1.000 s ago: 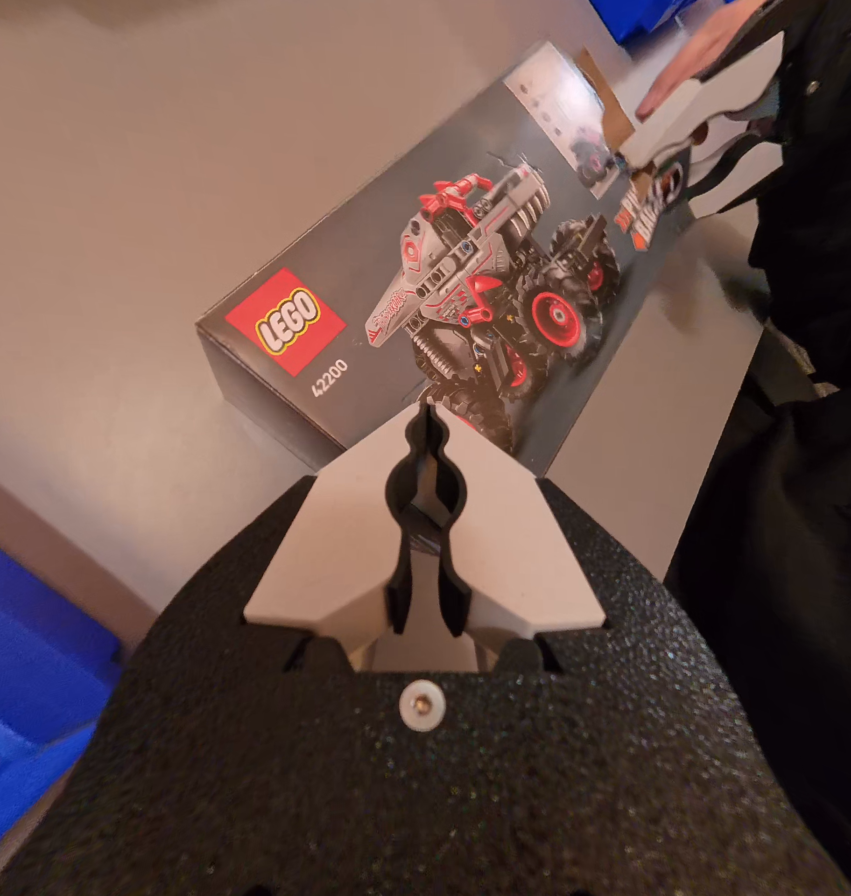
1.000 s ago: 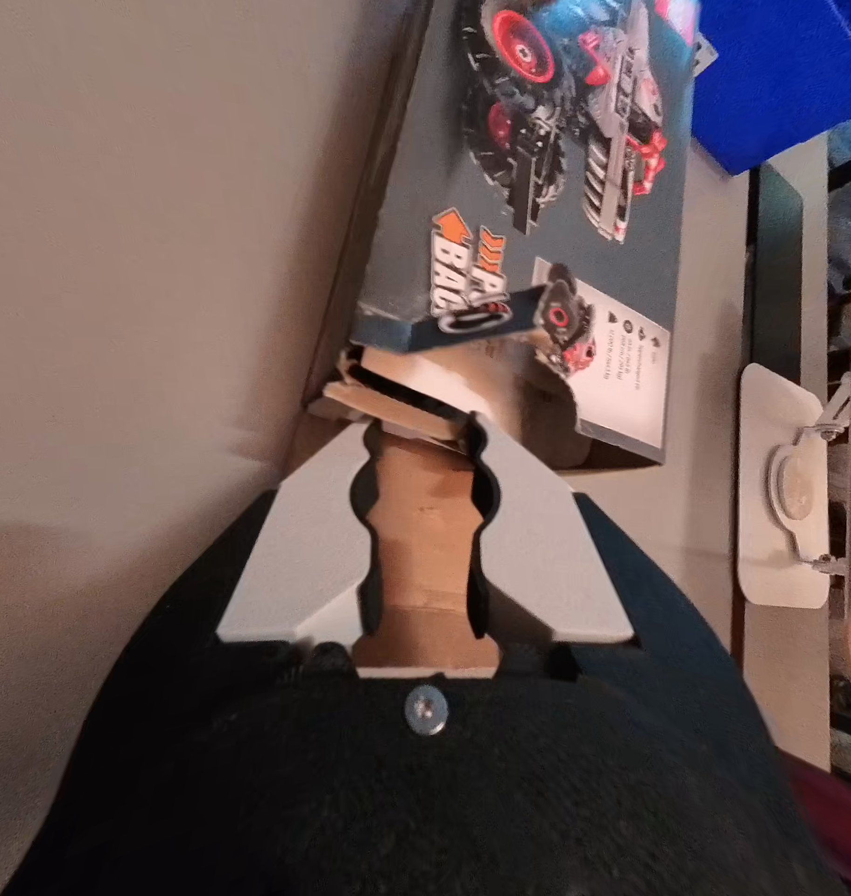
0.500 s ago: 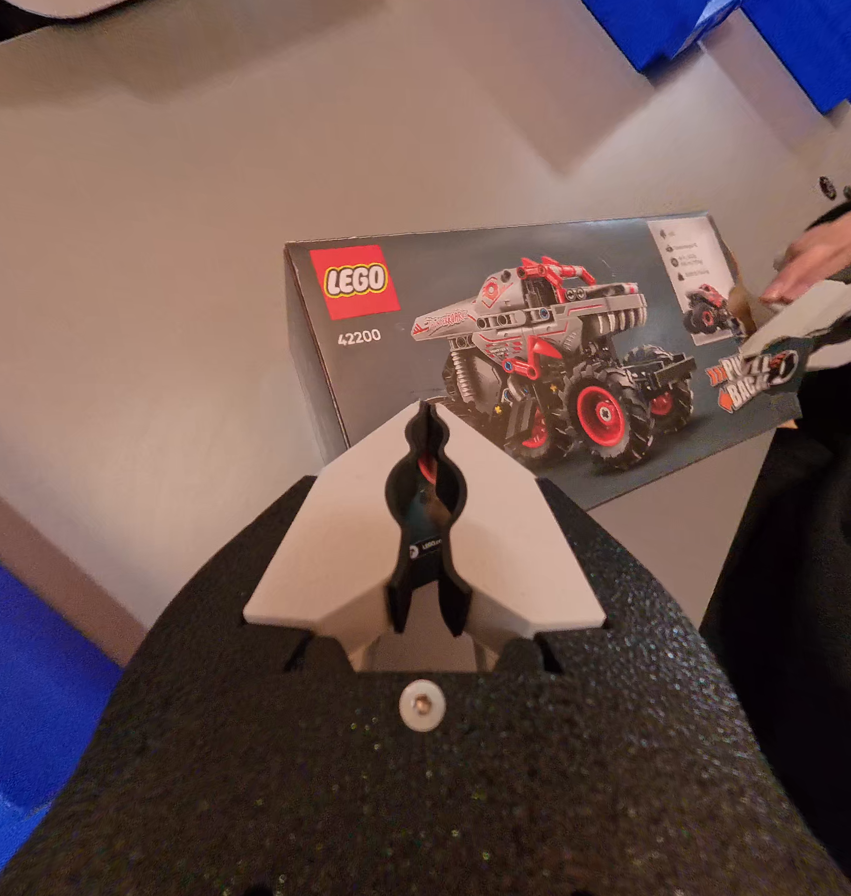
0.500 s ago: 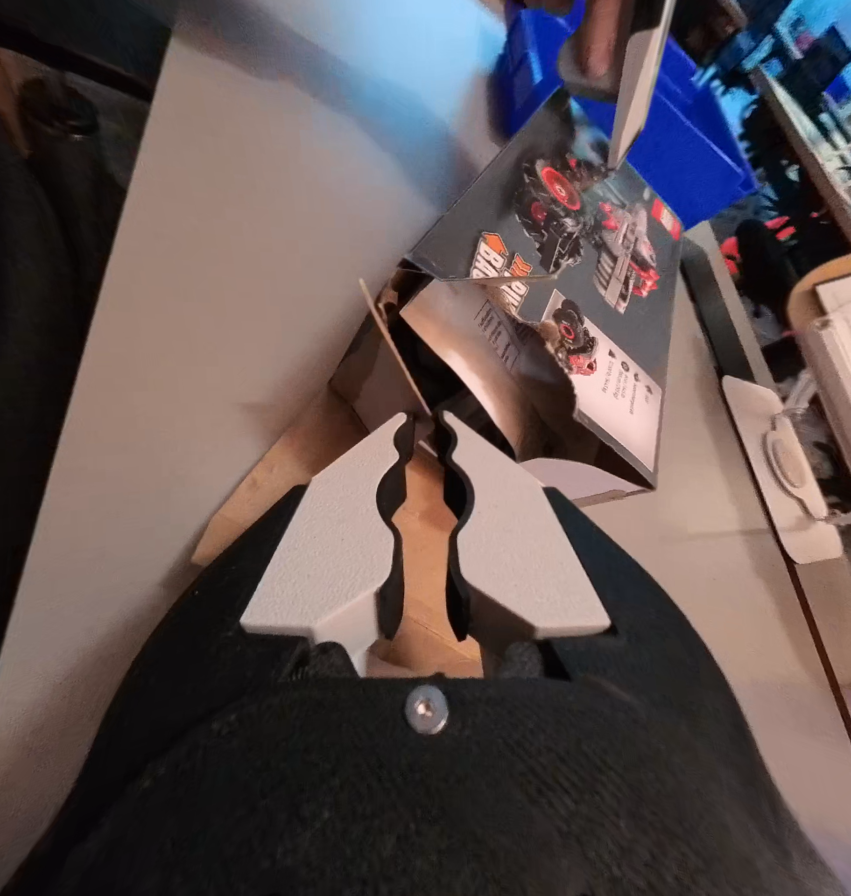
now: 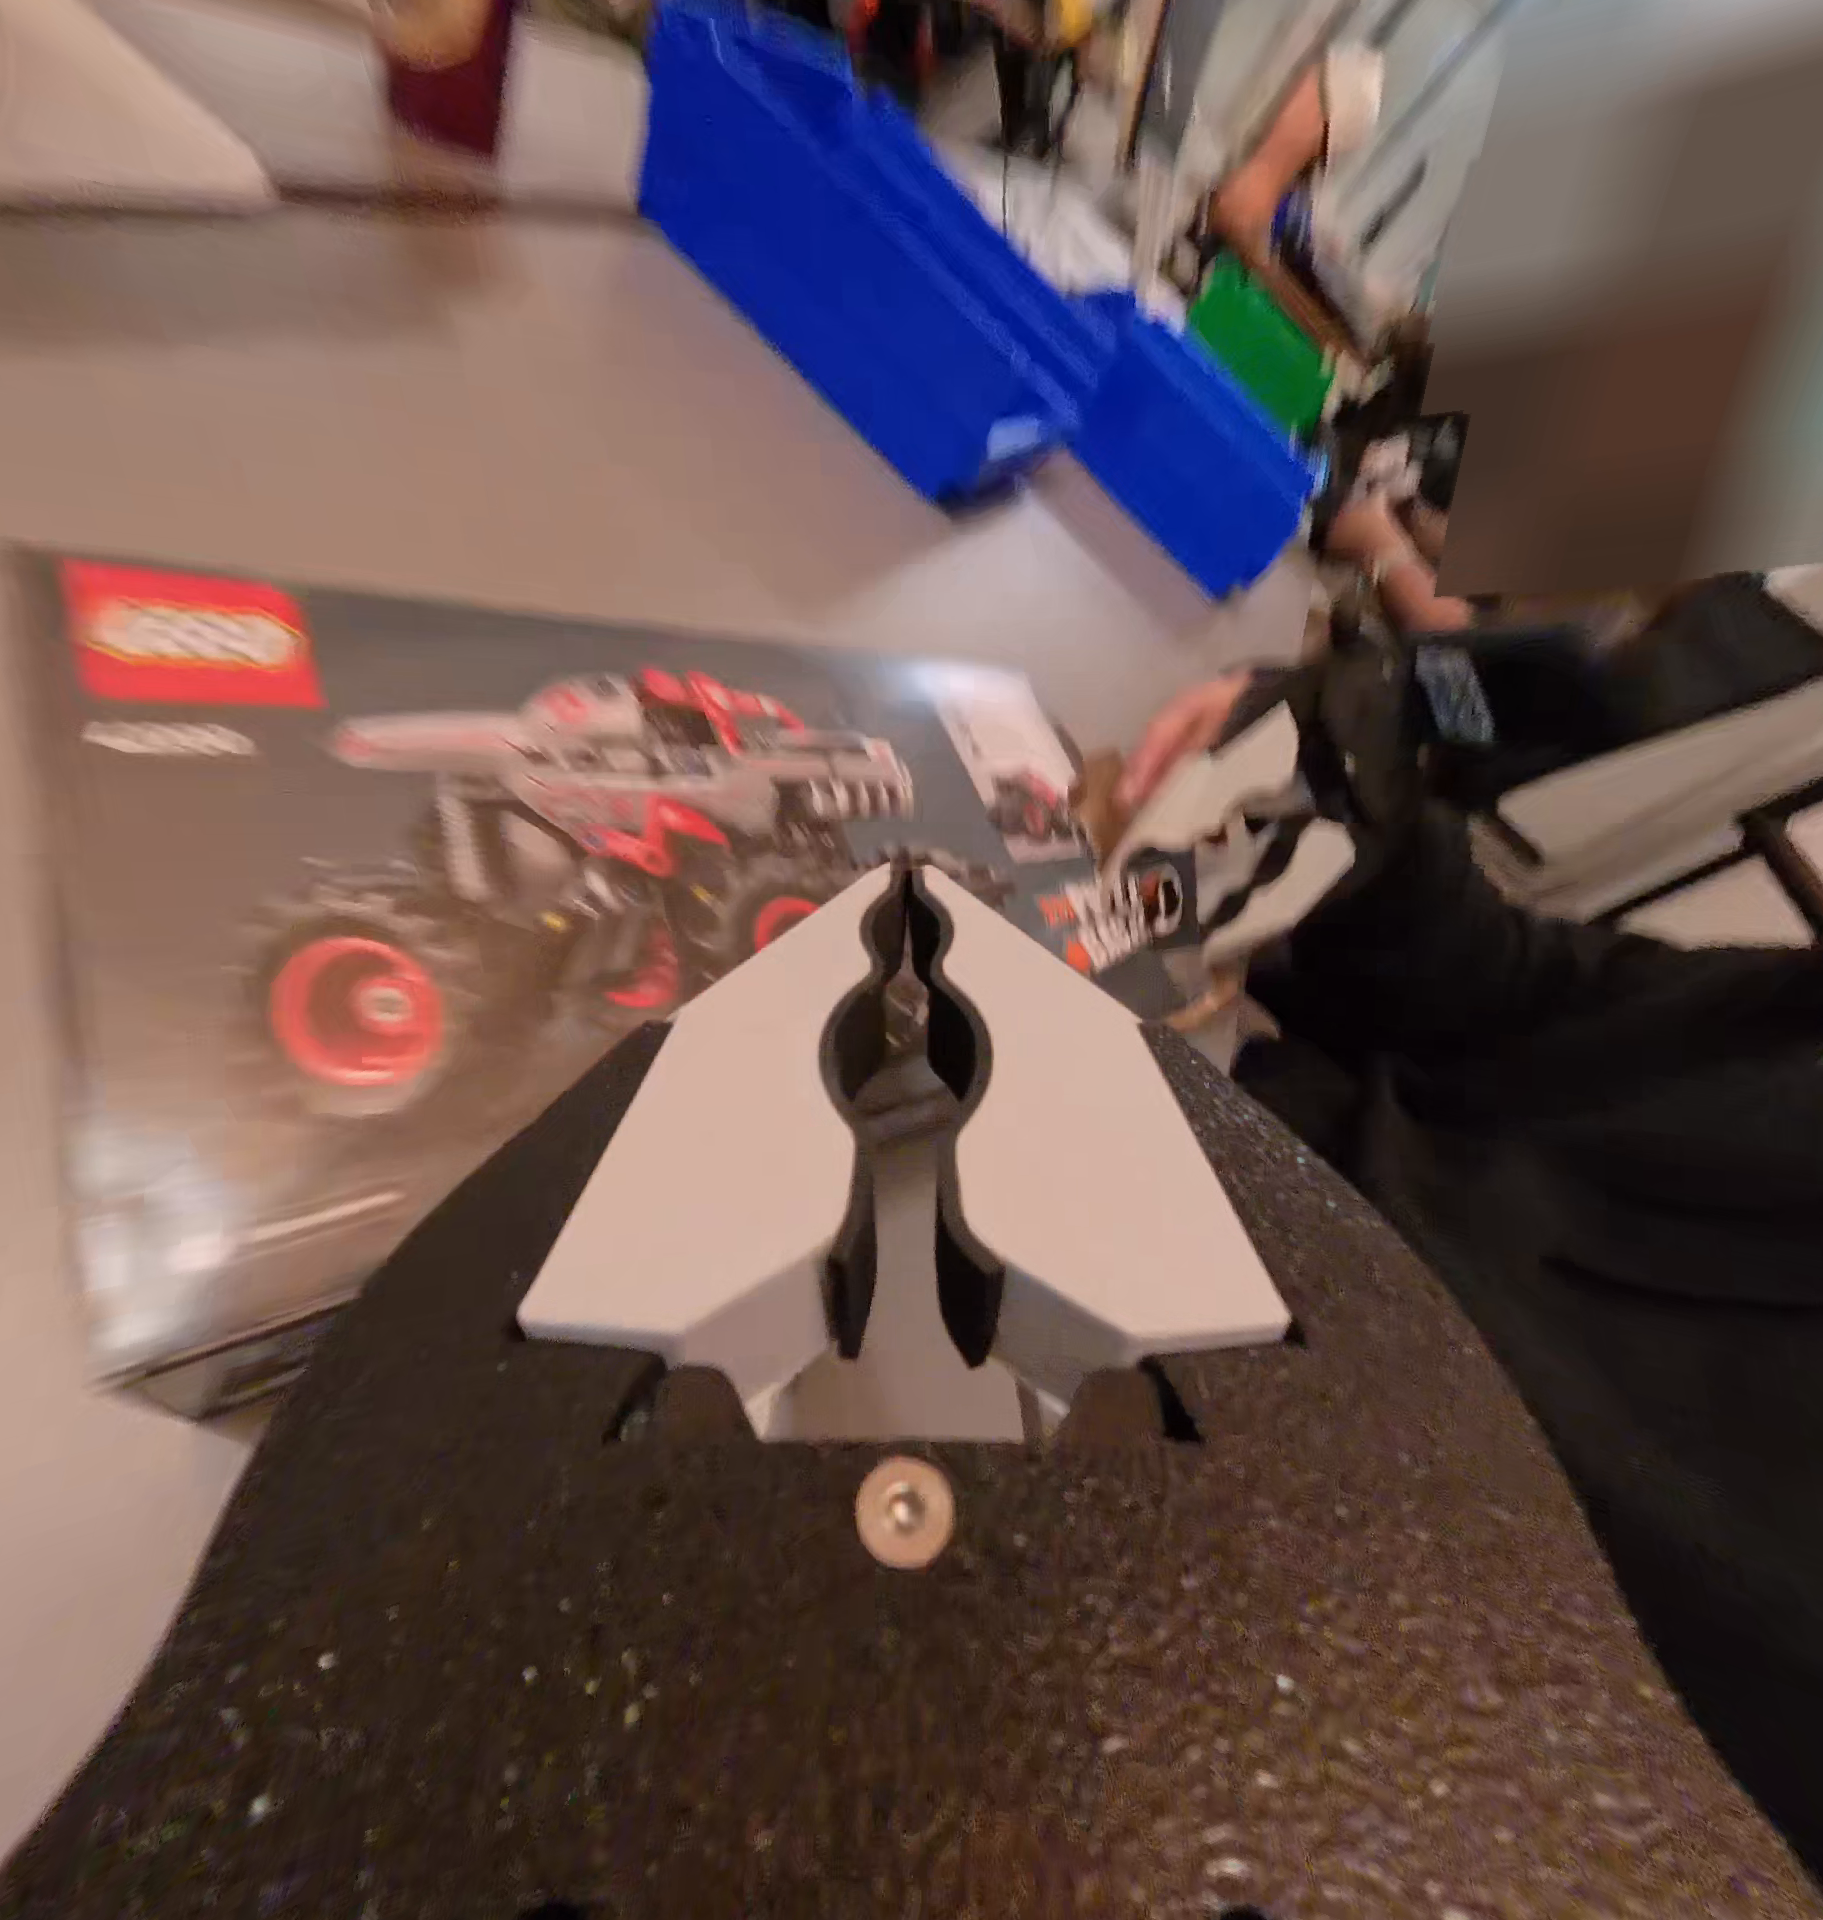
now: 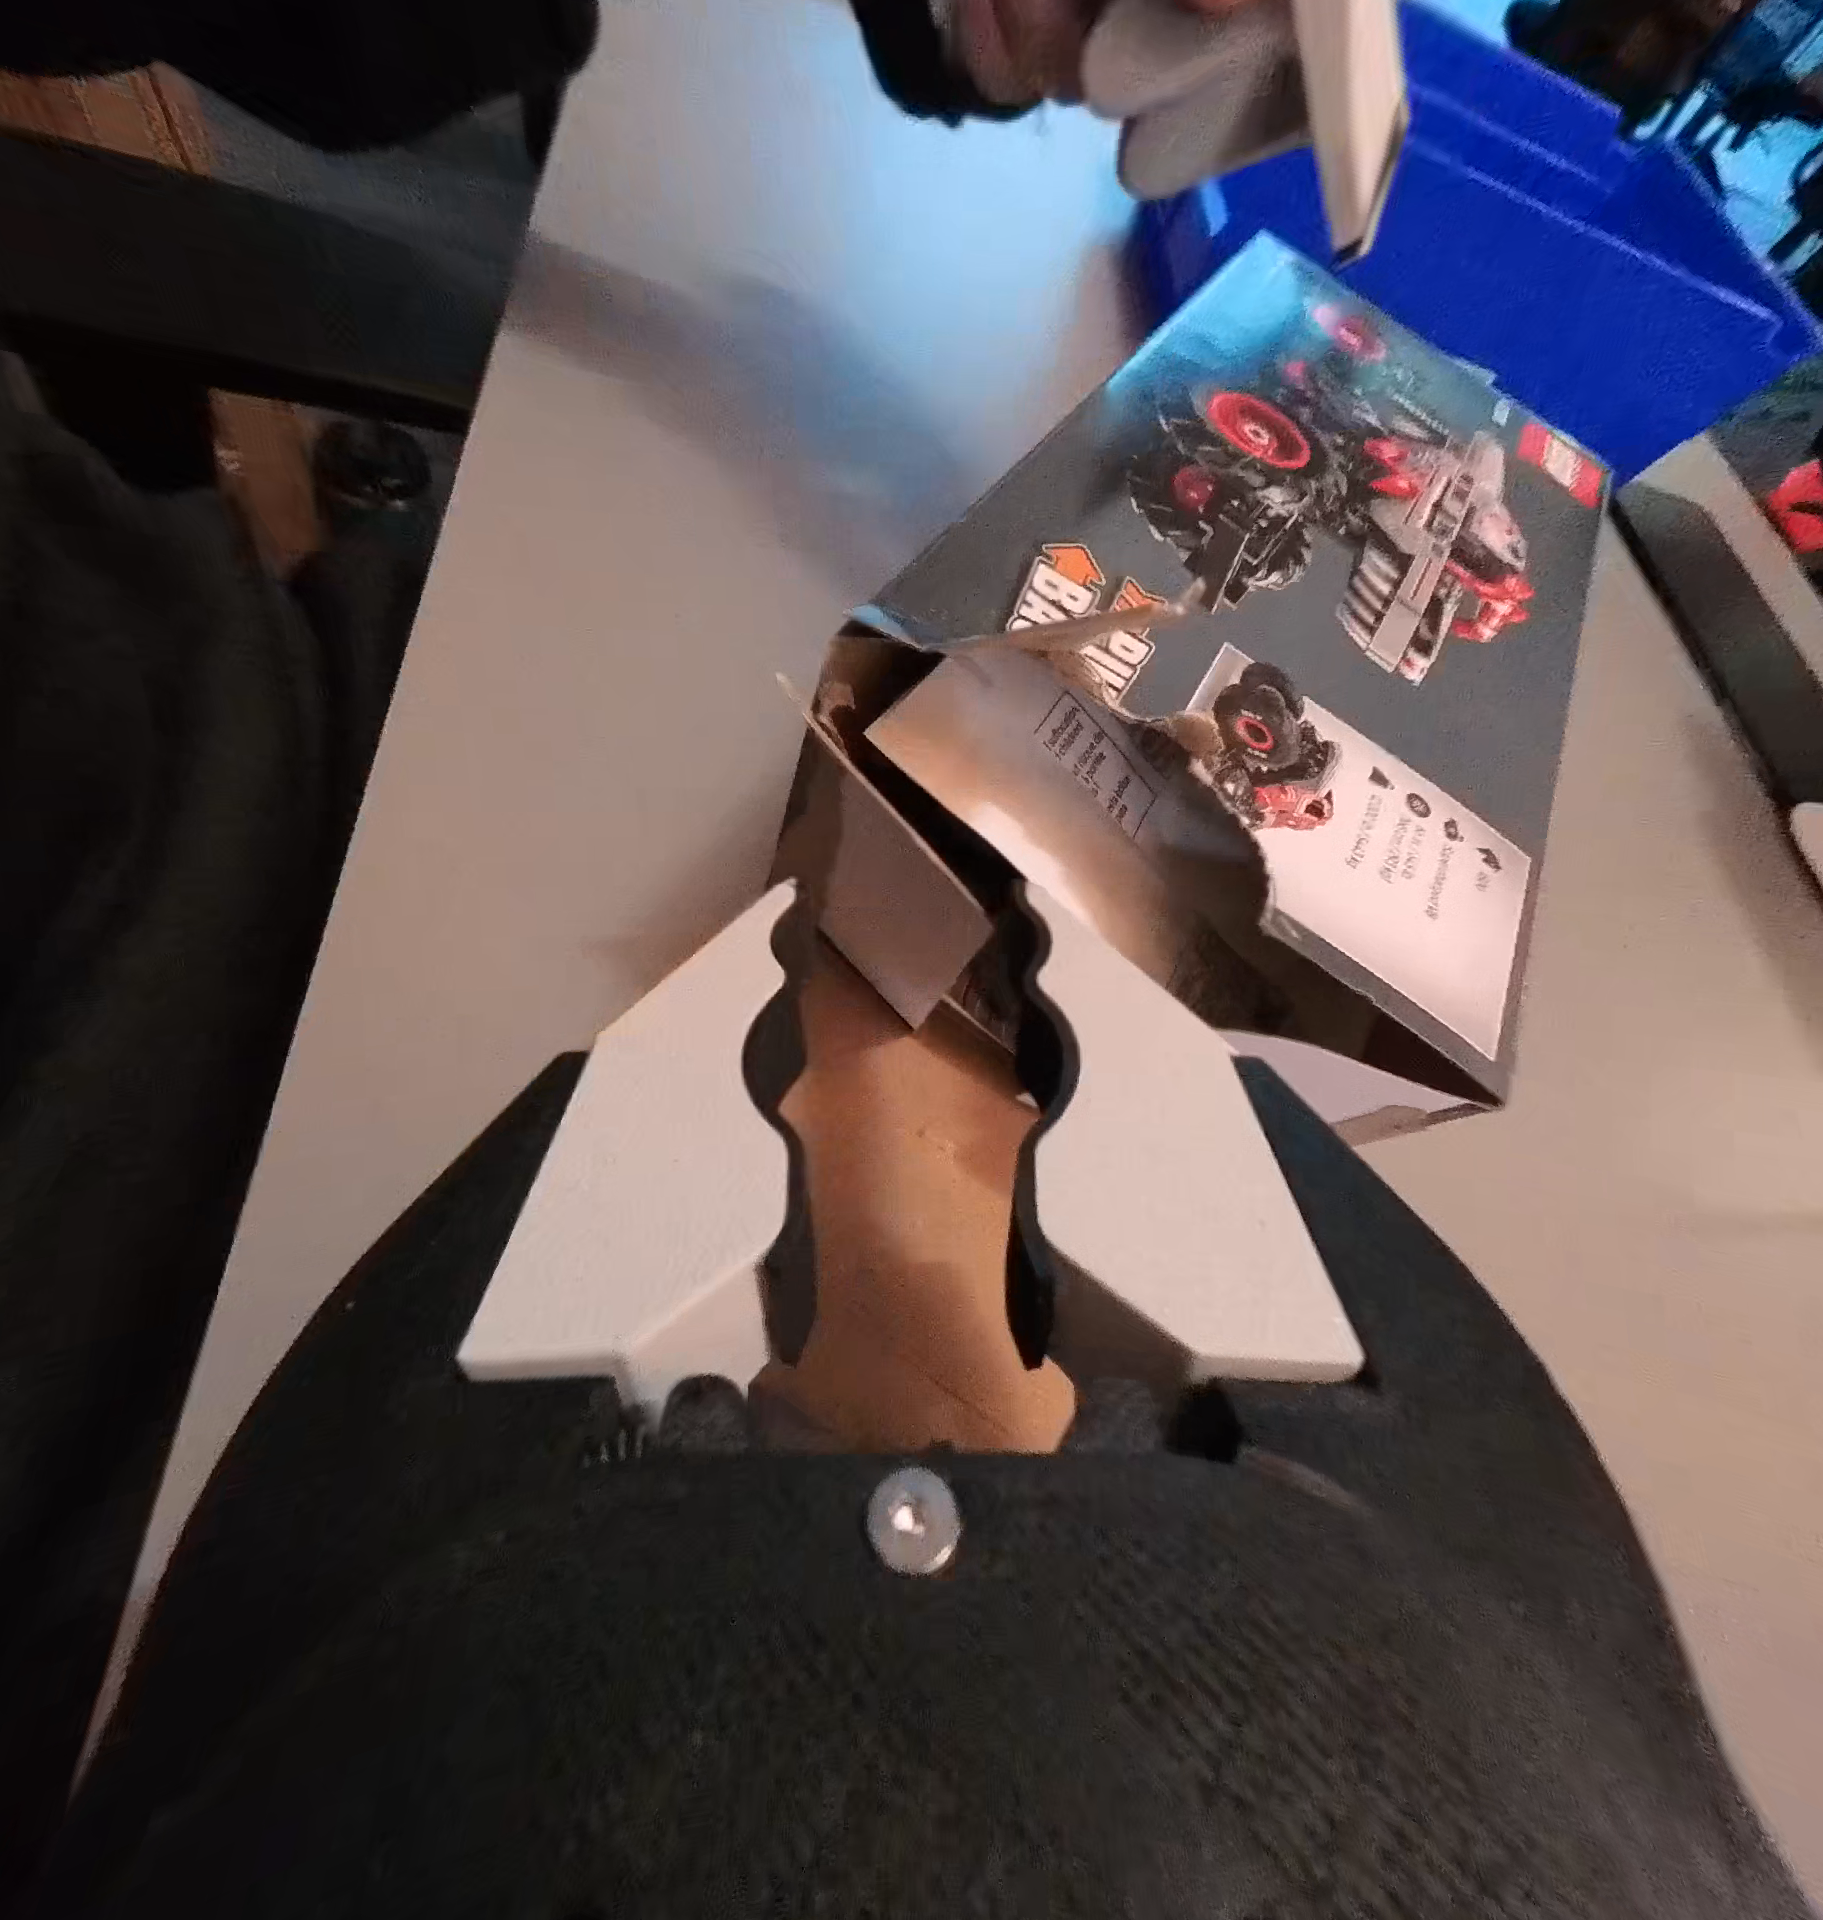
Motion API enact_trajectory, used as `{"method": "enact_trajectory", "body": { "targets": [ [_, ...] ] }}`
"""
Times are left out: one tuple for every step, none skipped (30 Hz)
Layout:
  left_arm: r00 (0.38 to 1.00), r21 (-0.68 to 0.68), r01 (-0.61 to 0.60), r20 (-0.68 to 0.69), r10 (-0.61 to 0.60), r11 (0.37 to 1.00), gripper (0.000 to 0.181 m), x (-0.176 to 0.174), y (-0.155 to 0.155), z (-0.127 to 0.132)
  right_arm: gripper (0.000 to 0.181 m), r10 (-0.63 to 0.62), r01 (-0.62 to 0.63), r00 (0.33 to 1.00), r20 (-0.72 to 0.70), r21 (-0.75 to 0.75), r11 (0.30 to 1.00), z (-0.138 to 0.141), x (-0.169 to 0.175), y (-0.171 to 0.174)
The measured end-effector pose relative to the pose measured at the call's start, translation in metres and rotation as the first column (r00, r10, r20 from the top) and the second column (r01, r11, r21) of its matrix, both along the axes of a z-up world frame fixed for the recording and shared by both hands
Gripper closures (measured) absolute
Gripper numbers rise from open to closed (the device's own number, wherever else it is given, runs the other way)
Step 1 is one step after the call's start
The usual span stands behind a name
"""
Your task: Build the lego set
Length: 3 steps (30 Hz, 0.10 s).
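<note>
A: Where is the lego box (image 6: 1333,582)?

B: Flat on the pale table (image 6: 616,582), its torn end facing the right gripper (image 6: 902,904). Blue bins (image 5: 886,312) stand beyond it.

A: And that gripper's state?

B: Fingers spread apart, with a loose cardboard flap (image 6: 886,914) of the opened end between the tips; nothing pinched.

A: The left gripper (image 5: 909,883)?

B: Fingertips pressed together, holding nothing, raised above the box's near edge. The left view is blurred

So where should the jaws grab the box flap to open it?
Grab the loose pale cardboard flap at the torn end of the dark truck-picture box, coming straight in from that open end. It already sticks out between the right gripper's open jaws.
</note>
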State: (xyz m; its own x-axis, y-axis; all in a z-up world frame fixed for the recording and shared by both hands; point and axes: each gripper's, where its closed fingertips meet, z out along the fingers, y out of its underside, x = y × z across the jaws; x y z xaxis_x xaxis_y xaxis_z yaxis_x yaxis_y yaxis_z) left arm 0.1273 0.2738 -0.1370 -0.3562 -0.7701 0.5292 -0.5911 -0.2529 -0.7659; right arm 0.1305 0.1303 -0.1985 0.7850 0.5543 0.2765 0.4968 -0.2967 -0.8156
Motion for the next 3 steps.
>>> {"method": "enact_trajectory", "body": {
  "targets": [
    [0.999,0.026,0.024,-0.044,-0.023,0.999,0.181,0.001,-0.010,-0.011,0.148,0.022,-0.023,1.000,-0.008,-0.042,0.999,-0.006,-0.002,0.001],
    [0.997,0.050,0.017,-0.079,-0.013,0.999,0.181,0.004,-0.015,-0.022,0.147,0.042,-0.043,0.999,-0.008,-0.075,0.996,-0.011,-0.004,0.004],
    [0.995,0.074,-0.002,-0.104,0.009,0.997,0.181,0.009,-0.016,-0.031,0.152,0.045,-0.044,0.999,0.004,-0.092,0.995,-0.016,-0.005,0.008]
  ]
}}
